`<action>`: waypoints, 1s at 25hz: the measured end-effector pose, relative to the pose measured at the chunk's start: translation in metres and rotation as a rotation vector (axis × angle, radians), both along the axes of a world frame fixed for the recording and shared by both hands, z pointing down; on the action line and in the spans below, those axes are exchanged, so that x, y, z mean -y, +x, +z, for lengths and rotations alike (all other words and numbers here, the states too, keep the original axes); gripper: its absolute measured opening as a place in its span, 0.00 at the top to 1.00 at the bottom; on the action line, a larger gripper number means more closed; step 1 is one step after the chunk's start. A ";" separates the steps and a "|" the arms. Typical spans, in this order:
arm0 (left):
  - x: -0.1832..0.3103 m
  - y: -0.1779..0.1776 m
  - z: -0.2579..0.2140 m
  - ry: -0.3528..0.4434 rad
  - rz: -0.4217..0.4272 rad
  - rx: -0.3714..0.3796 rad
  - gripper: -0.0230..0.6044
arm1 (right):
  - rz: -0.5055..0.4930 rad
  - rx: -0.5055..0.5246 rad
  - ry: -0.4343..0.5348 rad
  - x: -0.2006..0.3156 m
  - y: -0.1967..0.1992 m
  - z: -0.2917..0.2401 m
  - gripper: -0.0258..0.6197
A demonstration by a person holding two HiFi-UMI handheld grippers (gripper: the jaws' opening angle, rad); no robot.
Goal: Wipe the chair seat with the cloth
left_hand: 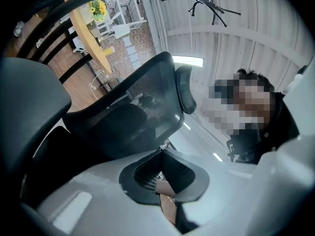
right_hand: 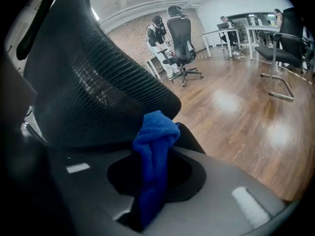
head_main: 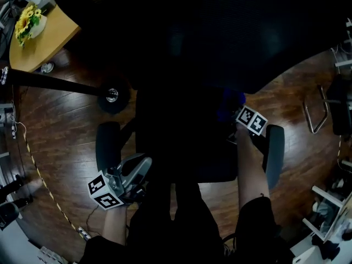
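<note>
Cloth [right_hand: 155,132]: bright blue, soft nap, bunched into a thick twisted fold. My right gripper [right_hand: 150,183] has its jaws closed on the lower part. The free end stands up past the tips in a rounded peak, leaning slightly right. From the head view the cloth [head_main: 230,104] sits over the seat's right rear corner, close to the foot of the backrest [right_hand: 93,82]. Too dark to tell whether it touches the seat.

Seat [head_main: 181,142]: black, level, squarish, lying between the two armrests [head_main: 107,144]. Surface detail unreadable in shadow.
</note>
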State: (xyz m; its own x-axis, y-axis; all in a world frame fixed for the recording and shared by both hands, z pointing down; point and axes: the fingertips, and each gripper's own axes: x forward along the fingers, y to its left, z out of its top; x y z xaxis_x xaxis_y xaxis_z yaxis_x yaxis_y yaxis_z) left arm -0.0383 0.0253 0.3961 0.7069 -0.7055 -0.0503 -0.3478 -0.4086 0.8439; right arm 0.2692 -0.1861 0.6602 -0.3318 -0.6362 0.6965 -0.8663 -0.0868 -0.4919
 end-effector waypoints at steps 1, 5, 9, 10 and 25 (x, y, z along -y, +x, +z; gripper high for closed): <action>0.002 0.002 0.000 -0.002 0.002 0.003 0.98 | -0.008 -0.012 0.000 -0.003 0.004 0.000 0.87; 0.004 0.014 -0.003 -0.002 0.017 0.007 0.98 | -0.024 -0.022 0.006 -0.005 0.011 -0.001 0.87; 0.004 0.015 -0.003 0.003 0.012 0.021 0.98 | -0.041 -0.028 0.036 -0.001 0.013 -0.002 0.87; 0.002 0.013 -0.003 0.002 0.005 0.020 0.98 | -0.065 -0.033 0.051 -0.002 0.008 -0.005 0.87; -0.041 -0.044 -0.027 0.018 -0.195 -0.067 0.98 | -0.607 0.257 0.195 -0.079 -0.317 -0.068 0.87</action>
